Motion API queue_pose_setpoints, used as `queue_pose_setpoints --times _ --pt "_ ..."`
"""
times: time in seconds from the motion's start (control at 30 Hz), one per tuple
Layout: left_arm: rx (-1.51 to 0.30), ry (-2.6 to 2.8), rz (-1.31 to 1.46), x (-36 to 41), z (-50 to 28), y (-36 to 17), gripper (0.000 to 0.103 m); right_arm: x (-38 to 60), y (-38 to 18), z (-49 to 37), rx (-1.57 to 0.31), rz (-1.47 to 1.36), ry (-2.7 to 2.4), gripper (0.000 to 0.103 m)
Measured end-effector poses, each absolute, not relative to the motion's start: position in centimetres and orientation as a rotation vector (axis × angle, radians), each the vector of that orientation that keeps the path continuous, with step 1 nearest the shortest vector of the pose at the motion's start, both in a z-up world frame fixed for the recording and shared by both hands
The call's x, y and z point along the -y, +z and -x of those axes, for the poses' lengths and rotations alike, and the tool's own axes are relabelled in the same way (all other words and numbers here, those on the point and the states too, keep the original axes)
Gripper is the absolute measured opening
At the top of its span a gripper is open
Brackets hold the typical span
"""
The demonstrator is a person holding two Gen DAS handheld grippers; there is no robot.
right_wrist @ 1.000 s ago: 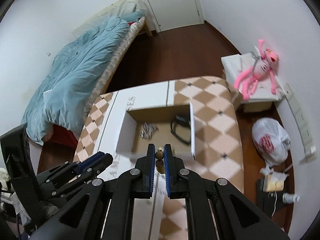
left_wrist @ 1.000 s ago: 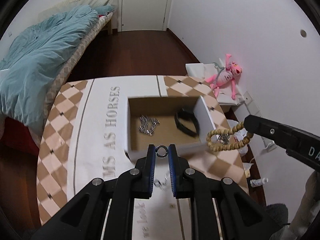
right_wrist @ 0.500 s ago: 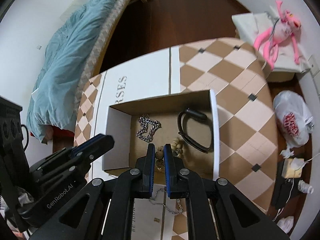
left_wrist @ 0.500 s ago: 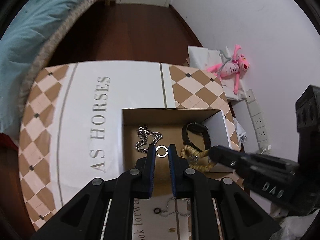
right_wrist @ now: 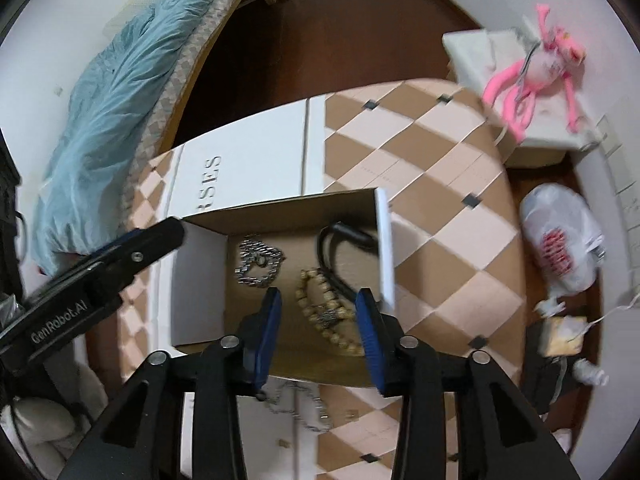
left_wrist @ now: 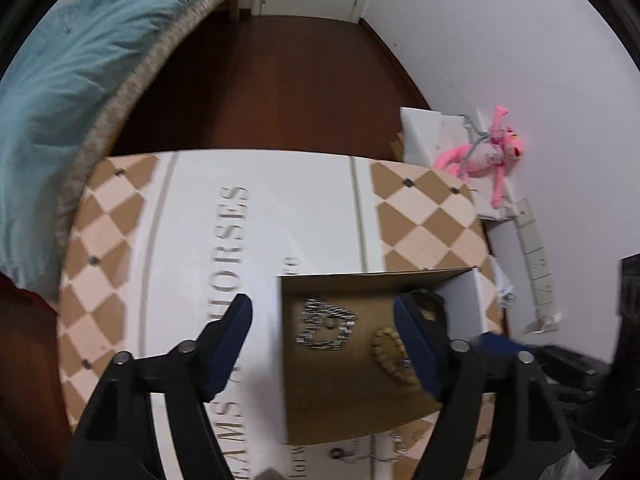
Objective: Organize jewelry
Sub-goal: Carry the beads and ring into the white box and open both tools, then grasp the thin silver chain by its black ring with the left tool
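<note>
- Right wrist view: looks down on a patterned tabletop [right_wrist: 436, 168] with tan and cream diamonds and a white lettered band.
- Open cardboard box [right_wrist: 382, 240] on that tabletop, white outside, brown inside.
- Inside the box: a silver chain bracelet [right_wrist: 258, 262] at left, with a small ring [right_wrist: 261, 261] lying on its links; a wooden bead bracelet [right_wrist: 326, 312] in the middle; a black wristband [right_wrist: 340, 252] against the right wall.
- Thin silver chain [right_wrist: 304, 408] on the tabletop just in front of the box's near wall.
- Around: blue duvet [right_wrist: 116, 92] on a bed at left, pink plush toy [right_wrist: 536, 68] on a white box at right, white plastic bag [right_wrist: 560, 240] on the dark floor.
- Right gripper [right_wrist: 318, 320]: spread wide, holding nothing, poised over the box with the bead bracelet between its blue pads.
- Left gripper [left_wrist: 324, 340]: spread wide and empty, straddling the box's left wall, one finger over the tabletop and the other over the box interior; seen in the right wrist view reaching in from the left.
</note>
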State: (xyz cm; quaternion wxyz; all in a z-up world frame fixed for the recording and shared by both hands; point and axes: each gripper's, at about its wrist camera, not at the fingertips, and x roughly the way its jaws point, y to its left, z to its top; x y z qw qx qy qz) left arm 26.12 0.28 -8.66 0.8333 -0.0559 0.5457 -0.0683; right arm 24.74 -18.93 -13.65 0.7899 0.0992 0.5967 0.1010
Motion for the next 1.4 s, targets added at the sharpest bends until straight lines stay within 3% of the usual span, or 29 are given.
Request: queue_pose_setpoints --times 0.07,0.13,0.17,0.47,0.77,0.97,1.0,1.07,1.13,1.4 --pt "-1.148 -0.101 0.078 -0.7 -25.8 -8.7 0.083 18.6 -13.2 -24.2 -1.252 -0.127 0.165 0.074" --pt "-1.129 -0.056 0.039 -1.0 -25.1 -8.7 0.098 18.3 -12.9 -23.8 -1.228 -0.058 0.119 0.086" --pt "-1.118 -0.032 0.020 -1.2 -24.7 -8.8 0.098 18.1 -12.9 -23.4 -1.216 -0.021 0.093 0.092" --pt "-1.088 0.033 -0.025 -1.9 -21.5 -9.7 0.099 17.3 -12.9 -21.9 -1.168 0.068 0.031 0.098" --pt "-0.983 0.048 -0.020 -2.0 -18.6 -5.9 0.099 17.0 -9.1 -18.2 -1.072 0.033 0.076 0.098" --pt "-0.970 0.088 -0.047 -1.9 -14.5 -7.7 0.099 17.6 -12.8 -13.8 -1.093 0.010 0.078 0.097" --pt "-0.983 0.093 -0.053 -1.9 -14.0 -8.5 0.099 17.7 -13.9 -13.3 -1.108 -0.003 0.086 0.095" --pt "-1.030 0.090 -0.055 -1.8 -13.1 -10.7 0.099 18.1 -16.4 -12.6 -1.156 -0.053 0.109 0.066" --pt "-1.089 0.089 -0.050 -1.8 -12.7 -13.2 0.099 18.4 -18.4 -12.2 -1.186 -0.083 0.118 0.054" --pt "-1.168 0.101 -0.056 -1.8 -11.5 -17.7 0.099 17.7 -21.6 -11.1 -1.155 -0.079 0.135 0.052"
